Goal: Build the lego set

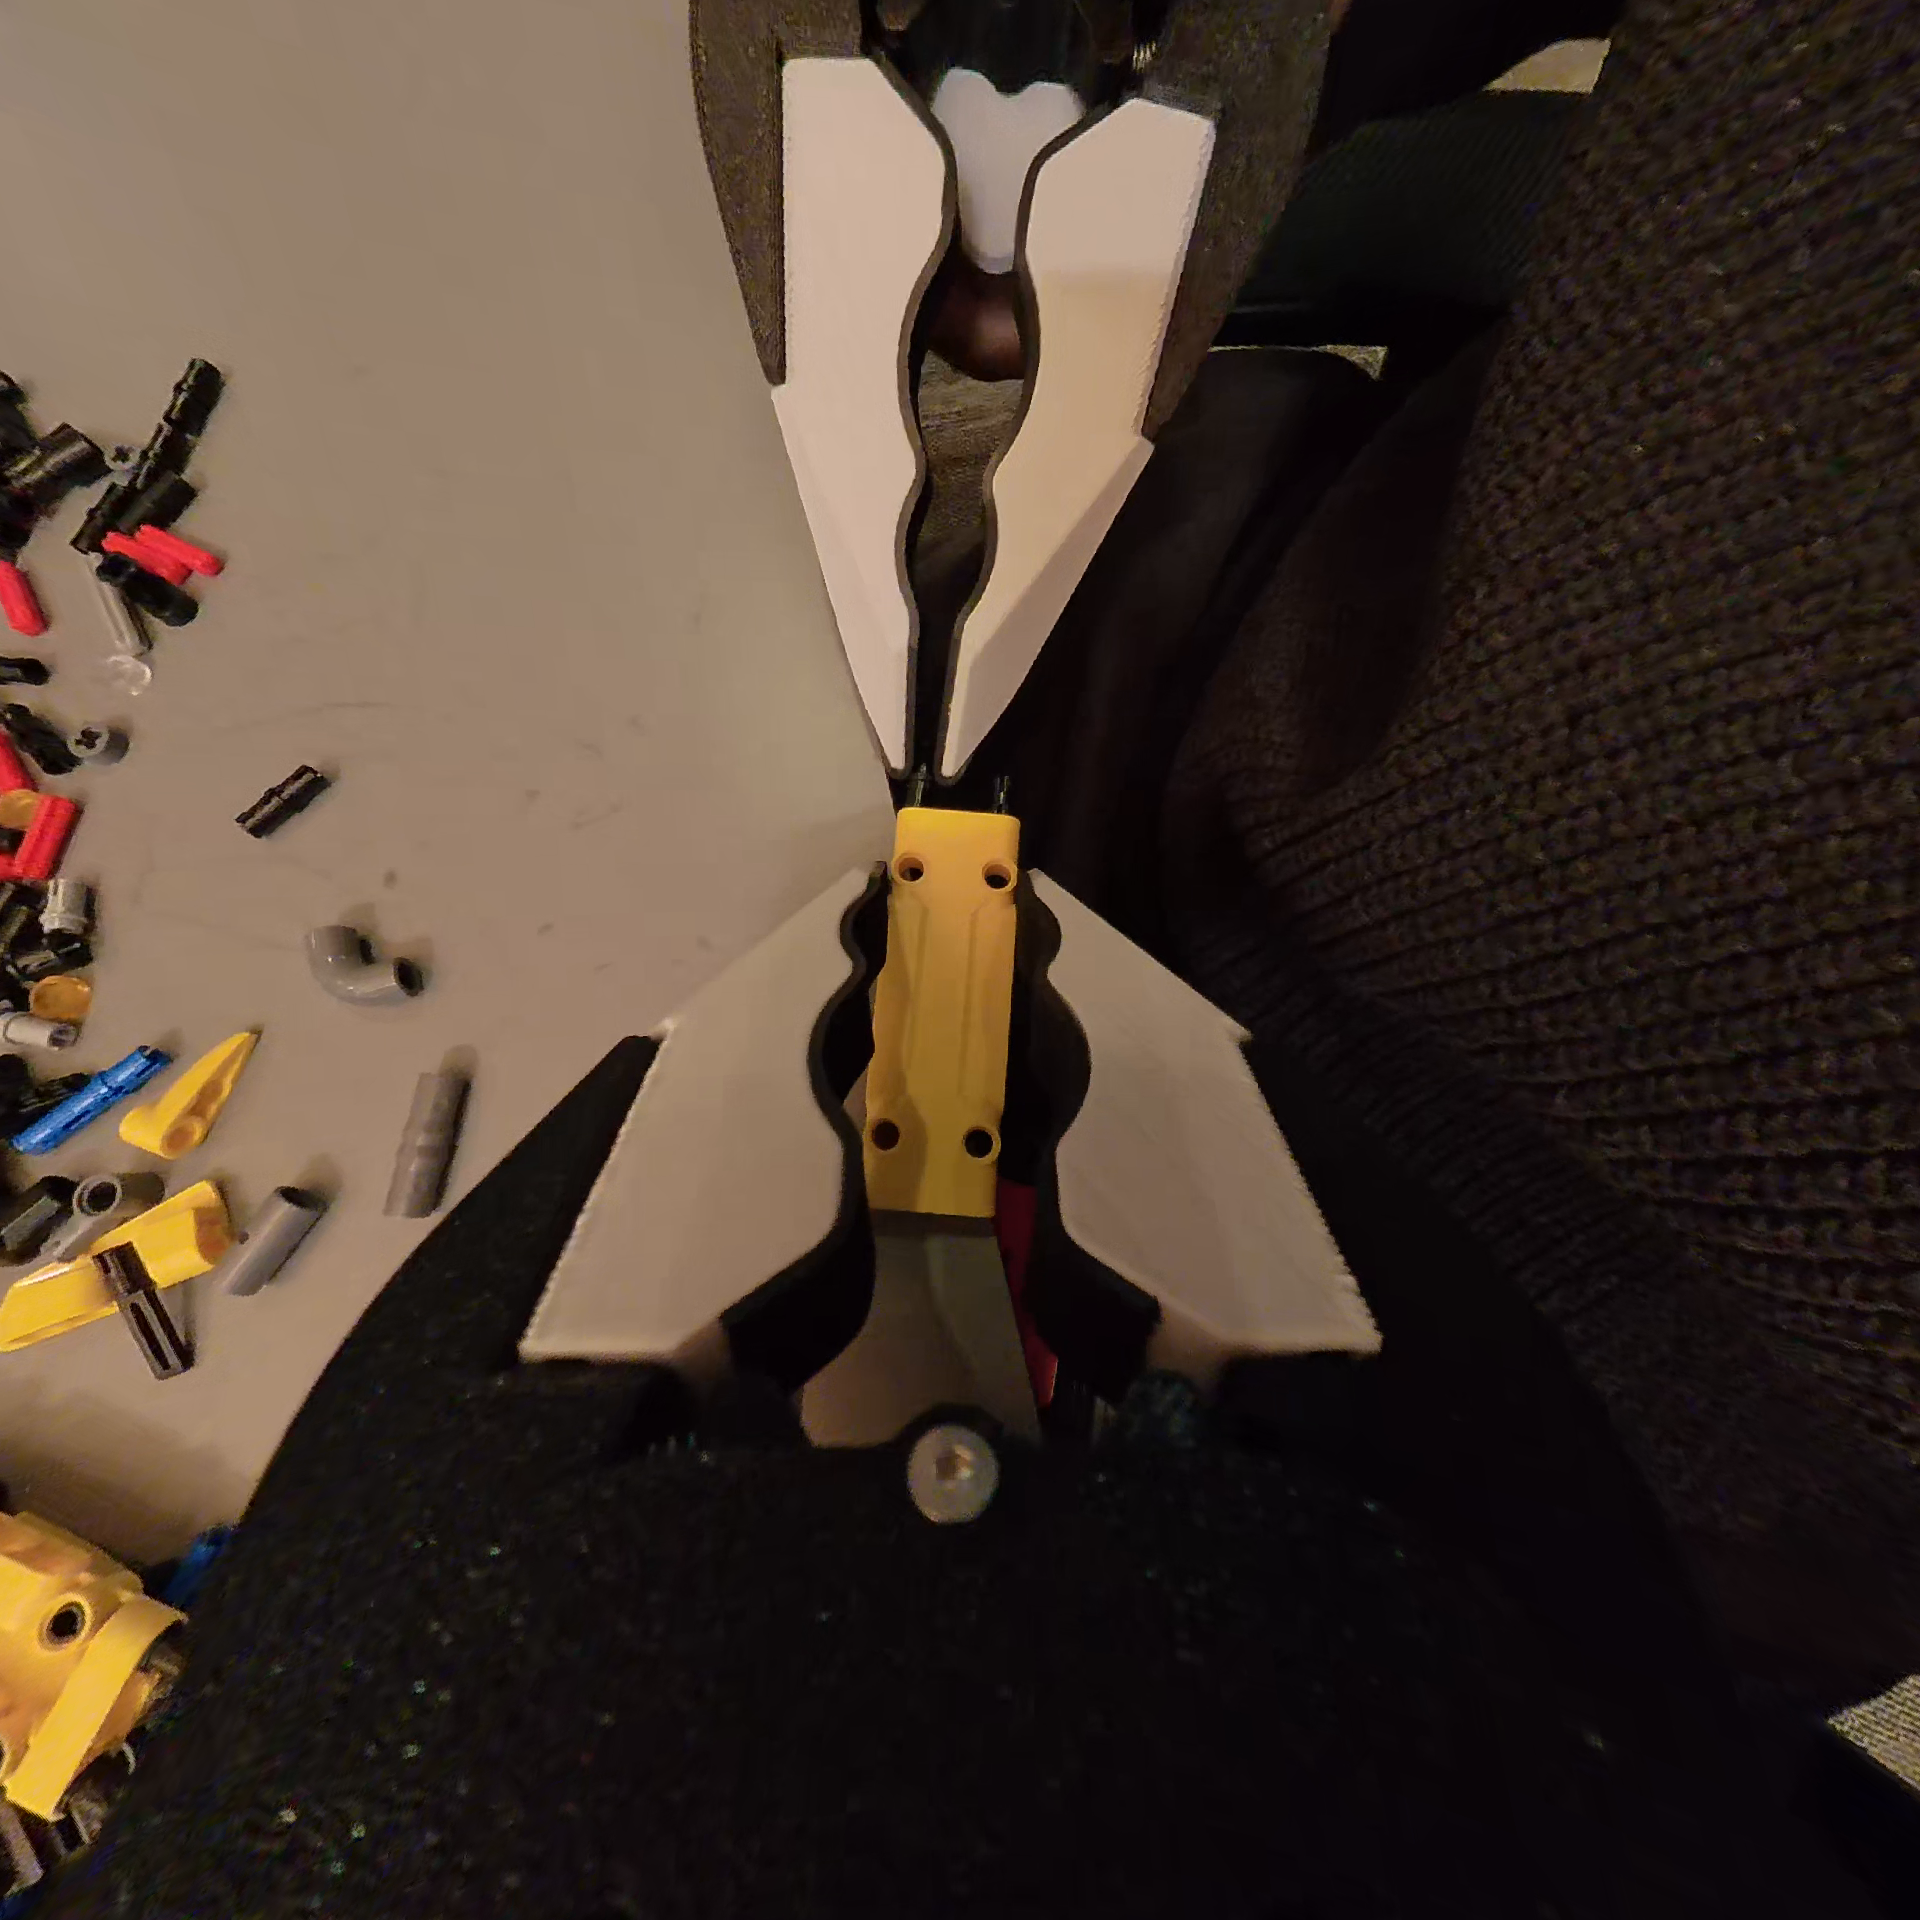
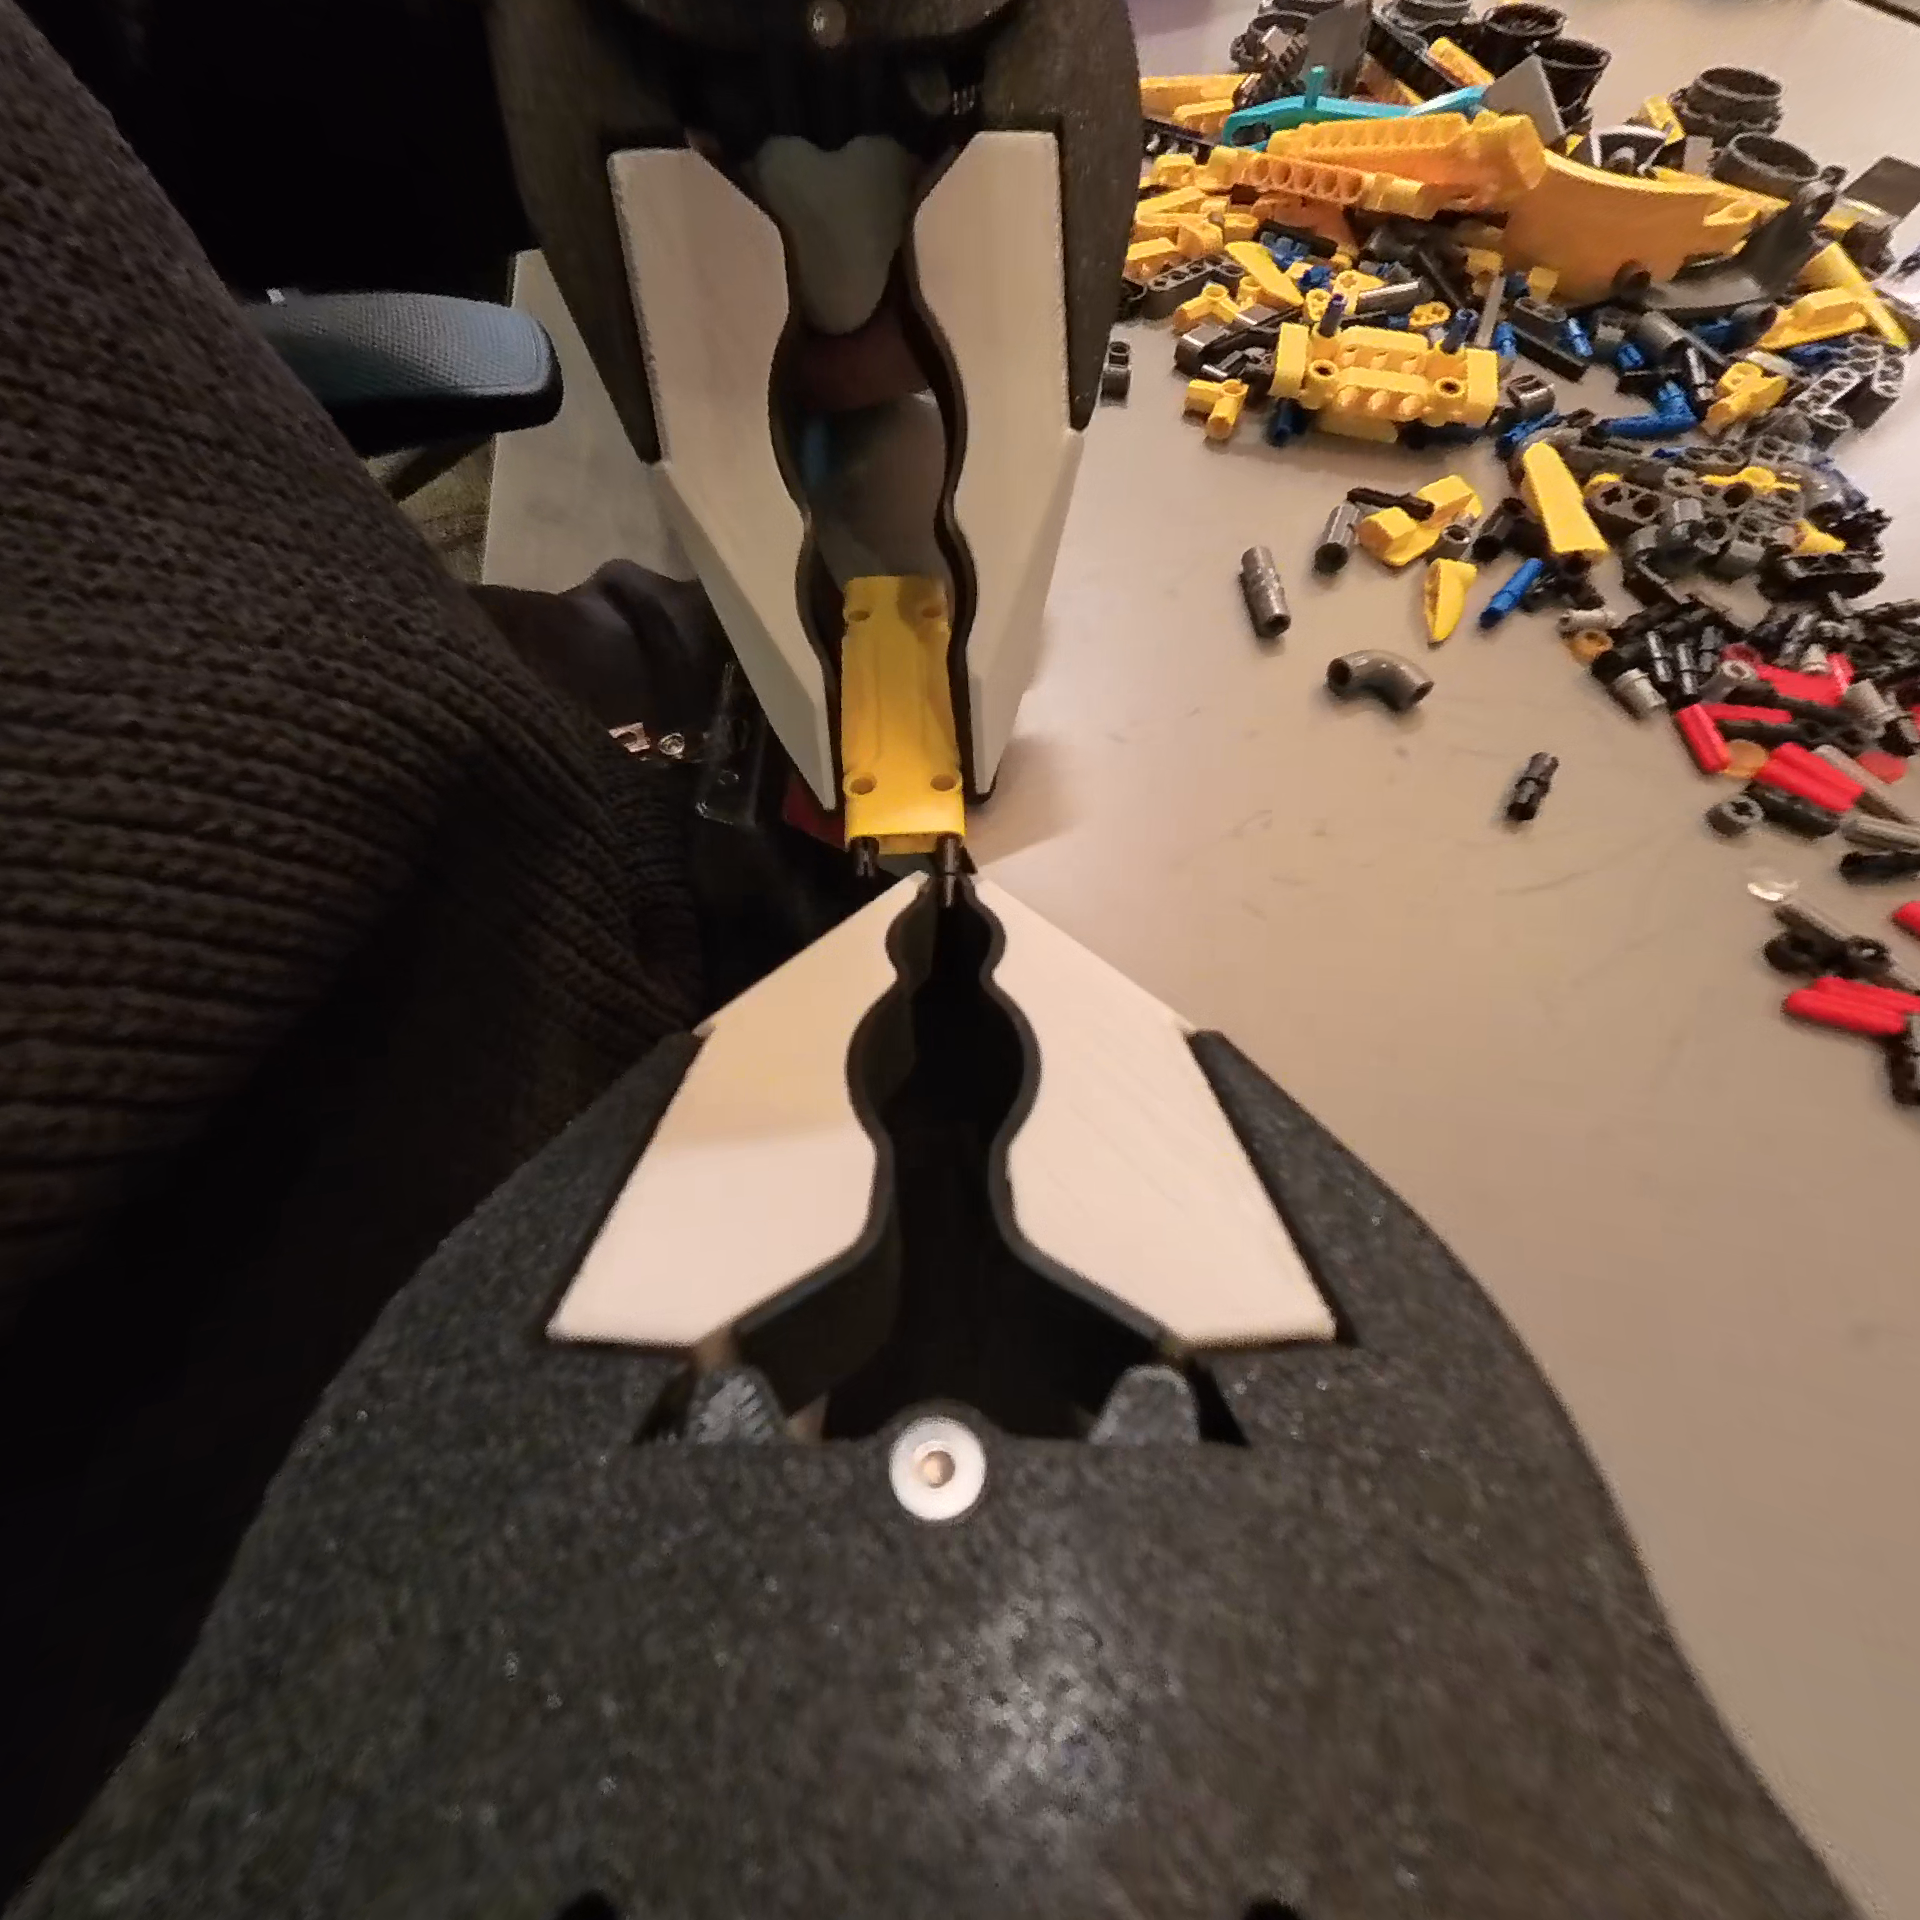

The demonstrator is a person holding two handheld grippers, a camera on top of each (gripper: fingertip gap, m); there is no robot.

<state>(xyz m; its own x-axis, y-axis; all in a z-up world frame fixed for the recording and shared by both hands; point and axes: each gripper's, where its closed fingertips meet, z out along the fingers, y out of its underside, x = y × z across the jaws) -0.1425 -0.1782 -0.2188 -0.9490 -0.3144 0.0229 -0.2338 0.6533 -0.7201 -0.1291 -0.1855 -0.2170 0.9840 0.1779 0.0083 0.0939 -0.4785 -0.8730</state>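
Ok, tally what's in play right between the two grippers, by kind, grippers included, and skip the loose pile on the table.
grippers: 2 (left gripper shut on the panel, right gripper pinching one pin)
yellow panel: 1
black pins in its end: 2
Total: 5

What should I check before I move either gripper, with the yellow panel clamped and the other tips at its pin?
1. Left gripper shut on the yellow panel: ok.
2. Right gripper closed on one black pin: ok, though it grips only the pin's very end.
3. Second black pin free of both grippers: ok.
4. How deep the pins sit in the panel: cannot tell.
5. Grippers lined up tip to tip: ok.
6. Loose parts on the table lie off to the side of the tips: ok.
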